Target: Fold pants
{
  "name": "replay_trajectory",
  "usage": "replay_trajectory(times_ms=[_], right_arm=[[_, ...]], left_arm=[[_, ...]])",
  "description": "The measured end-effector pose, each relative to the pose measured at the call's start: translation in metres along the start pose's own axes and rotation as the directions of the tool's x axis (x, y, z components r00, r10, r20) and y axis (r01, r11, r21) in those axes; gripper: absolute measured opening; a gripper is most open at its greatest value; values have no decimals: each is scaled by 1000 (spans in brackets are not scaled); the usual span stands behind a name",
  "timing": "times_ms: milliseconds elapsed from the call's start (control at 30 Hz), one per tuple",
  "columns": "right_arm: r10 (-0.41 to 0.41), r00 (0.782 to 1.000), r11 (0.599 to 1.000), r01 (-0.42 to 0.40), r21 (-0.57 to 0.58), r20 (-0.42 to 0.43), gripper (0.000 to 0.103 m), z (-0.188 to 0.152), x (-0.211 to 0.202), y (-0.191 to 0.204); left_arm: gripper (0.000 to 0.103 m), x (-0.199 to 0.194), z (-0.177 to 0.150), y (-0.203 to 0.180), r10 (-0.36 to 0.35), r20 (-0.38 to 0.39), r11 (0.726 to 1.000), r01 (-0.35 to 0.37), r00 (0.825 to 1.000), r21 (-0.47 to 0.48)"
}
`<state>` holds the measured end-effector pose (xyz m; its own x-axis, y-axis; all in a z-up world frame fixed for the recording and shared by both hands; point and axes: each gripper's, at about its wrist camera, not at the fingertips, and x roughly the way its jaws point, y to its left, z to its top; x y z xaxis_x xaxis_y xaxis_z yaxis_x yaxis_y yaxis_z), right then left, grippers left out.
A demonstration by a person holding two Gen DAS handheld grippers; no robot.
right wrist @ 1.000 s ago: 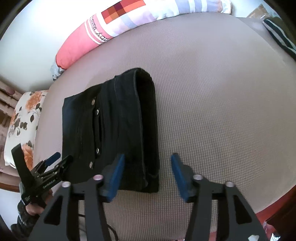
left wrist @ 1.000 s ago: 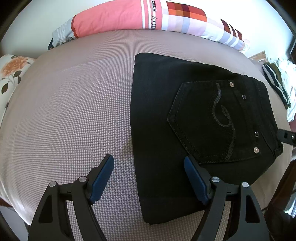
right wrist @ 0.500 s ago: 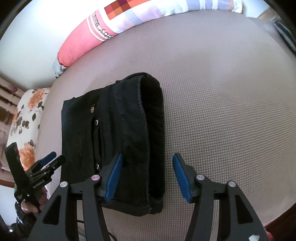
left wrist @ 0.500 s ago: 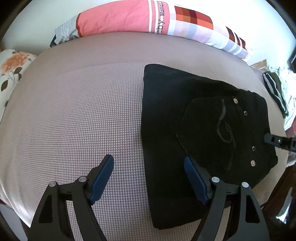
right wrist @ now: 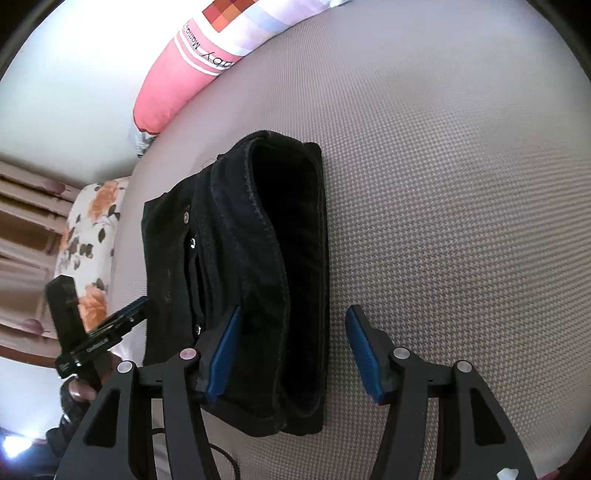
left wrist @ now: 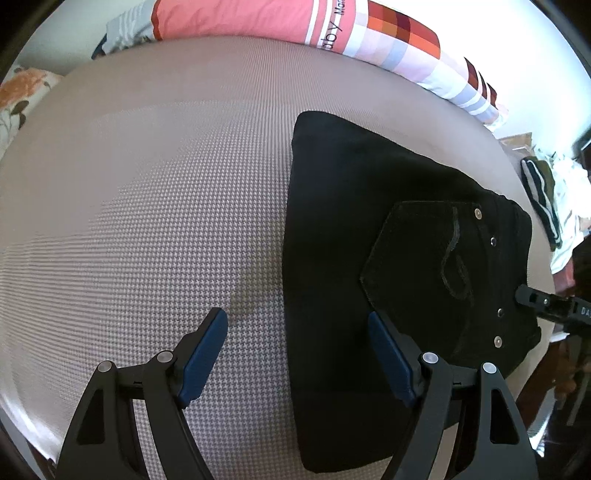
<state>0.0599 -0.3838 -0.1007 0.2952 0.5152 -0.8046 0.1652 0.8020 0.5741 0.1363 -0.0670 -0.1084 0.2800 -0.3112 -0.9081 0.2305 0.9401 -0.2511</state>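
The black pants [left wrist: 388,258] lie folded into a compact stack on the grey-brown bed, back pocket with studs facing up. My left gripper [left wrist: 297,356] is open and empty, hovering over the stack's left edge. In the right wrist view the pants [right wrist: 258,266] show their waistband end, layers stacked. My right gripper [right wrist: 291,354] is open and empty, straddling the near right part of the stack. The right gripper's tip also shows in the left wrist view [left wrist: 546,306], and the left gripper in the right wrist view [right wrist: 96,332].
A long pink and checked bolster pillow [left wrist: 295,22] lies along the far edge of the bed. A floral pillow [right wrist: 92,243] sits at one end. Striped clothes [left wrist: 543,199] lie at the bed's right side. Bare mattress [left wrist: 129,221] spreads left of the pants.
Both grippers moved closer and lower toward the pants. The right gripper now straddles the stack's near end. The pants have not moved.
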Motion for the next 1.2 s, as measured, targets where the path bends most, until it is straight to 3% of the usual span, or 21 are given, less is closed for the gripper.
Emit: replay_trajectory(times_ms=[233,633,867,1200], right_arm=[[118,992,993,-118,2,-31,56,4,3,-14],[149,983,985,-157,-68,-109,54,9,10,-7],[173,976,980,-183,-71,-134,51,15,15,-6],[202,968,975,-213,-63,-146,48,23,19,-8]], left_arm=[[78,5,6,3,-106,-21,994,106,994,-30],[78,15,25,-1,-239,-82,970,233,968,-76],[78,18,30,15,-361,-91,927,346,928,-146],[72,23,36,47,-526,-139,845,498,839,-196]])
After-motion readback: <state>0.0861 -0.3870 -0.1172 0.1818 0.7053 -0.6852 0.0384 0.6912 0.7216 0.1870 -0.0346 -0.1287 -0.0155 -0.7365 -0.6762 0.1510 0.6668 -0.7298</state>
